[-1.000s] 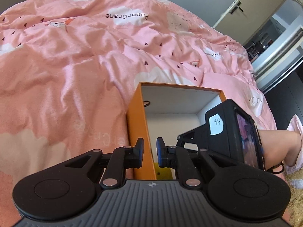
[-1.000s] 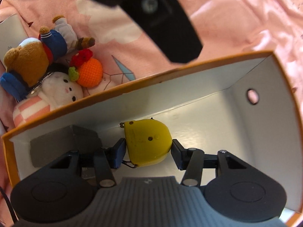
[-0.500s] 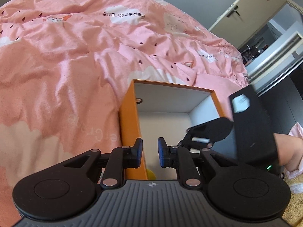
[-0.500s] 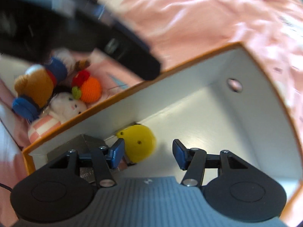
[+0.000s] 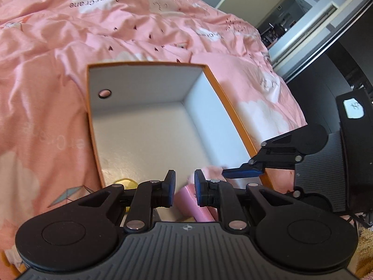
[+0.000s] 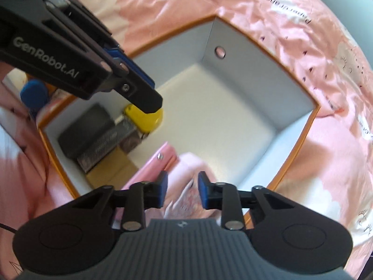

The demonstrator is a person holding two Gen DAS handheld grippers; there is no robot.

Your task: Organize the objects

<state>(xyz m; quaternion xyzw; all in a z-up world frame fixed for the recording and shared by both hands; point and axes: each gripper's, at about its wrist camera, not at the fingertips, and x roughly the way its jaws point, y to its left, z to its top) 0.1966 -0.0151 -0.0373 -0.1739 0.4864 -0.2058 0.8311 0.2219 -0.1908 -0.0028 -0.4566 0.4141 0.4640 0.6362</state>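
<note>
An orange box (image 5: 144, 135) with a white inside lies open on the pink bedspread (image 5: 46, 70). A yellow toy (image 6: 144, 119) rests on the box floor (image 6: 209, 107) beside grey packs (image 6: 84, 130); in the left wrist view only its edge (image 5: 124, 182) shows. A pink pouch (image 6: 153, 163) lies near it, below the left fingers (image 5: 193, 205). My left gripper (image 5: 185, 190) hovers over the box, shut and holding nothing; its fingertip (image 6: 149, 102) covers part of the toy. My right gripper (image 6: 182, 190) hangs above the pouch, jaws closing with nothing between them. One blue pad (image 5: 242, 172) reaches over the box's right wall.
Plush toys, one with a blue part (image 6: 33, 93), lie on the bedspread outside the box's left wall. The bedspread (image 6: 326, 186) surrounds the box on all sides. A doorway (image 5: 303, 11) and dark floor lie beyond the bed's far right edge.
My right gripper let go of the yellow toy, rose, rolled, and its jaws narrowed. My left gripper swung from the box's left wall to over its inside.
</note>
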